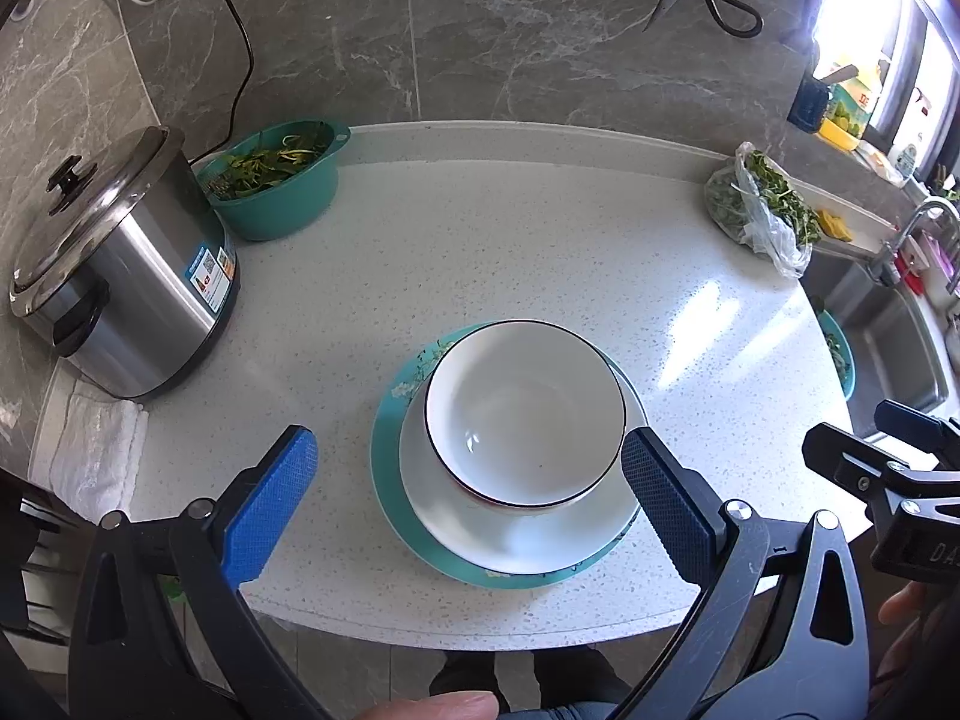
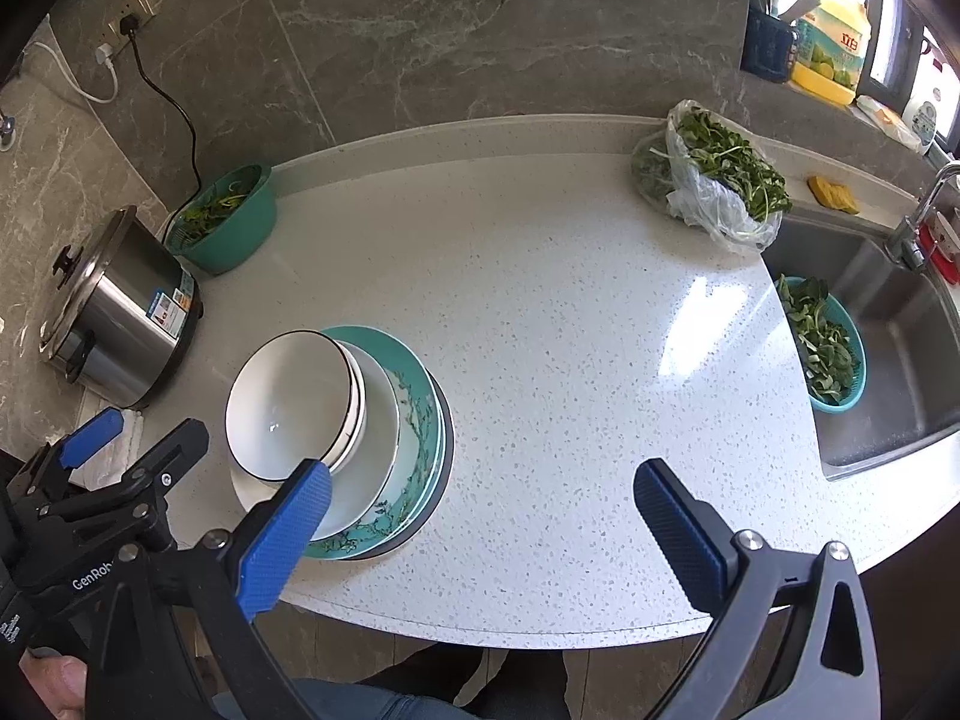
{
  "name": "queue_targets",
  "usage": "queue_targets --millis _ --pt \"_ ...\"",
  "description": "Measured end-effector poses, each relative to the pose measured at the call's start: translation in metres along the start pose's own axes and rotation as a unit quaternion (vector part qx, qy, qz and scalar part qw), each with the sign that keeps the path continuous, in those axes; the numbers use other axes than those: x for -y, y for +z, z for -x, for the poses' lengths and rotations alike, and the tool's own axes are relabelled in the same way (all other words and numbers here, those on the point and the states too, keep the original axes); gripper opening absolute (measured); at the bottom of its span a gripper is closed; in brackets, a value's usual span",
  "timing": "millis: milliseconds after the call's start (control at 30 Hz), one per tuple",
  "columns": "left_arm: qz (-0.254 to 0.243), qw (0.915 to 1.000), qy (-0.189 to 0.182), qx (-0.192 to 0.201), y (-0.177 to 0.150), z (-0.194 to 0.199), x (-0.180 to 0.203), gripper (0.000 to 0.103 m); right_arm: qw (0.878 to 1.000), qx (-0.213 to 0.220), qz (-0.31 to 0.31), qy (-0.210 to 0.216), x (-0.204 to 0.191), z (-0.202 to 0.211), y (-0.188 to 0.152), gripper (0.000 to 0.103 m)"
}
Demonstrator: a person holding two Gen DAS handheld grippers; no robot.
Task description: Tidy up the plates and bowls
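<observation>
White bowls, black-rimmed, nested upright and empty on a white plate, stacked atop teal floral plates near the counter's front edge.

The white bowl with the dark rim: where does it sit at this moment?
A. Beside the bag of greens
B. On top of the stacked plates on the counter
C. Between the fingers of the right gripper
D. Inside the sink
B: the white bowl rests on a white plate over the teal plate, and both the left gripper and the right gripper are open and hold nothing.
</observation>
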State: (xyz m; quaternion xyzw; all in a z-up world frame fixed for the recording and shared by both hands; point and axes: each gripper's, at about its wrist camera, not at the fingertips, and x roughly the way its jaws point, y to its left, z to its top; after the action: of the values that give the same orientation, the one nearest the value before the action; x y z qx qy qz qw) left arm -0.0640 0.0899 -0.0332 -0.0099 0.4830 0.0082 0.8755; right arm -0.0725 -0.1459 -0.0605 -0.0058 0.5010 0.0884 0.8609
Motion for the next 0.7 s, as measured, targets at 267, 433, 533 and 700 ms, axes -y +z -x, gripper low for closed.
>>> queue_targets --millis 267,433,533,700 --pt "-0.001 1.0 0.0 -0.002 0.001 -0.0023 -0.0005 0.103 1.0 -0.001 -0.001 -0.003 -0.0004 -0.0008 -0.0003 0.103" --pt "0.001 1.0 -0.001 -0.004 0.0019 -0.0033 0.0002 0.103 1.0 -0.001 0.001 -0.003 -0.001 -0.0024 0.0009 0.103" --pt "0.002 1.0 0.0 -0.004 0.0014 -0.0036 0.0011 0.103 1.0 -0.001 0.002 -0.003 -0.0013 -0.0026 0.0011 0.103" --pt "0.001 1.0 0.0 -0.006 0.0007 -0.0041 0.0019 0.103 1.0 -0.003 0.005 -0.002 -0.0023 -0.0044 0.002 0.103"
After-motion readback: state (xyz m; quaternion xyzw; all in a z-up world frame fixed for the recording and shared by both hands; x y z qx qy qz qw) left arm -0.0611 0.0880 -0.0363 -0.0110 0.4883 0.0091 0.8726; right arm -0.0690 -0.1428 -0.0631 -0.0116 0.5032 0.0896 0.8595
